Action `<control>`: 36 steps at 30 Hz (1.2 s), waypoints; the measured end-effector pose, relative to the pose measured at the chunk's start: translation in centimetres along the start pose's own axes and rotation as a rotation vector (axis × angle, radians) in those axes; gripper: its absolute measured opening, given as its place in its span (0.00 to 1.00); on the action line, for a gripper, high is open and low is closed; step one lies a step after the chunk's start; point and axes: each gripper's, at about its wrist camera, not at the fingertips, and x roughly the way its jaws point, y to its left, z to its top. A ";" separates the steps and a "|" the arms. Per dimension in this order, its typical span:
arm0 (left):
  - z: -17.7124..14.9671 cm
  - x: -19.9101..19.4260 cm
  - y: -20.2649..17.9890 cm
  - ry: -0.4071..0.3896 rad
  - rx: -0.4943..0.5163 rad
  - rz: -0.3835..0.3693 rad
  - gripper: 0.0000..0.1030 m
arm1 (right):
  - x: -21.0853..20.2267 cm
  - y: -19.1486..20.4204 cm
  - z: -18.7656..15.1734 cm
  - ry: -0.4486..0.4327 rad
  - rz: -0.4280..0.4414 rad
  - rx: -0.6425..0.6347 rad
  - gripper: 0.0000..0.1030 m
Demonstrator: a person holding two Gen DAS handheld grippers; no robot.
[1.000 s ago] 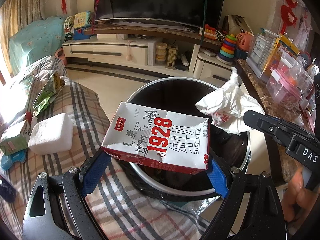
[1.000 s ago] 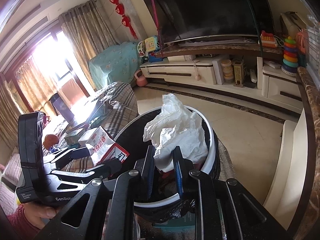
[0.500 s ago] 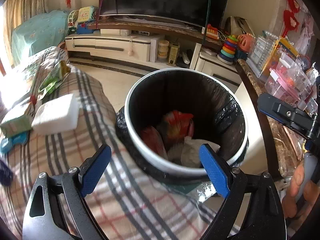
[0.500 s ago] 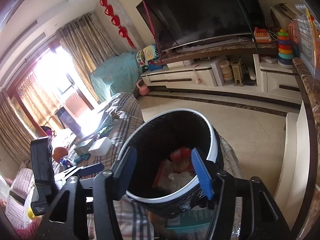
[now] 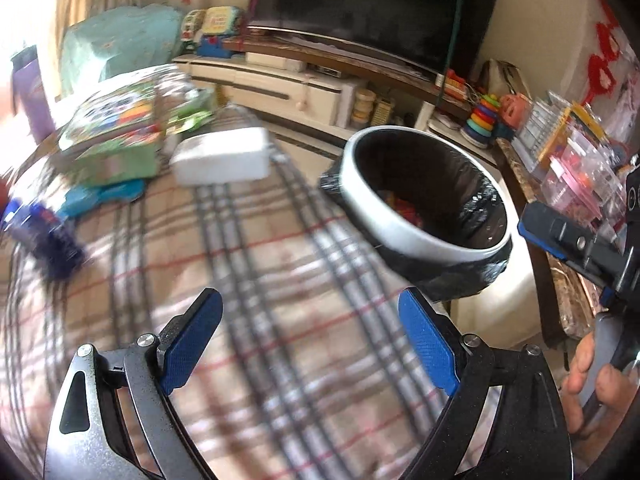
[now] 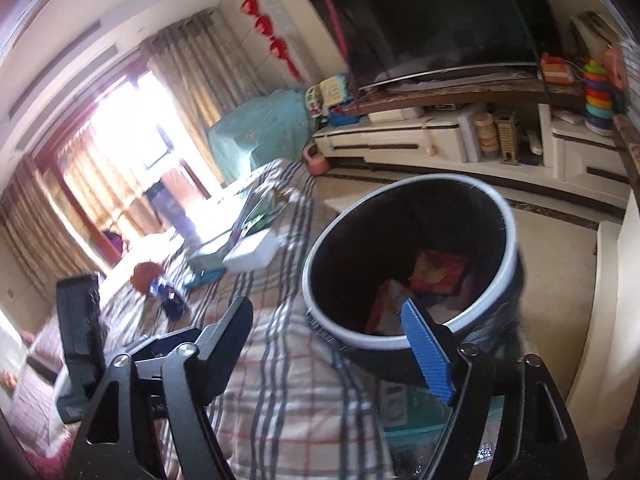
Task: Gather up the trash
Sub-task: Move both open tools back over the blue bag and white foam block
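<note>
Over plaid cover (image 5: 280, 264): left gripper (image 5: 310, 342) spread wide, nothing held. Right gripper (image 6: 336, 344) jaws just opened, empty. Trash bin (image 5: 404, 236) right; white block (image 5: 222, 156) far-left, best approached squarely.

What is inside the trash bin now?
The trash bin has a black liner and holds a red-orange wrapper and pale paper. Its bottom is hidden under them.

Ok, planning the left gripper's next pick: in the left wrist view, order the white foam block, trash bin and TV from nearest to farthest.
1. Trash bin, just ahead, right.
2. White foam block, farther up the plaid cover, left.
3. TV, against the back wall.
</note>
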 end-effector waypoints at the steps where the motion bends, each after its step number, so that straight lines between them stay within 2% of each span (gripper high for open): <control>1: -0.3 -0.3 0.6 -0.002 -0.012 0.008 0.89 | 0.4 0.6 -0.3 0.011 0.010 -0.014 0.79; 10: -2.7 -3.2 7.2 -0.020 -0.137 0.088 0.89 | 3.1 4.5 -1.2 0.064 0.073 -0.088 0.84; 20: -4.5 -4.6 12.8 -0.013 -0.257 0.134 0.89 | 6.6 8.1 -1.5 0.146 0.112 -0.200 0.88; 36: -3.1 -3.5 15.9 0.022 -0.301 0.165 0.89 | 12.2 10.6 1.5 0.233 0.067 -0.434 0.91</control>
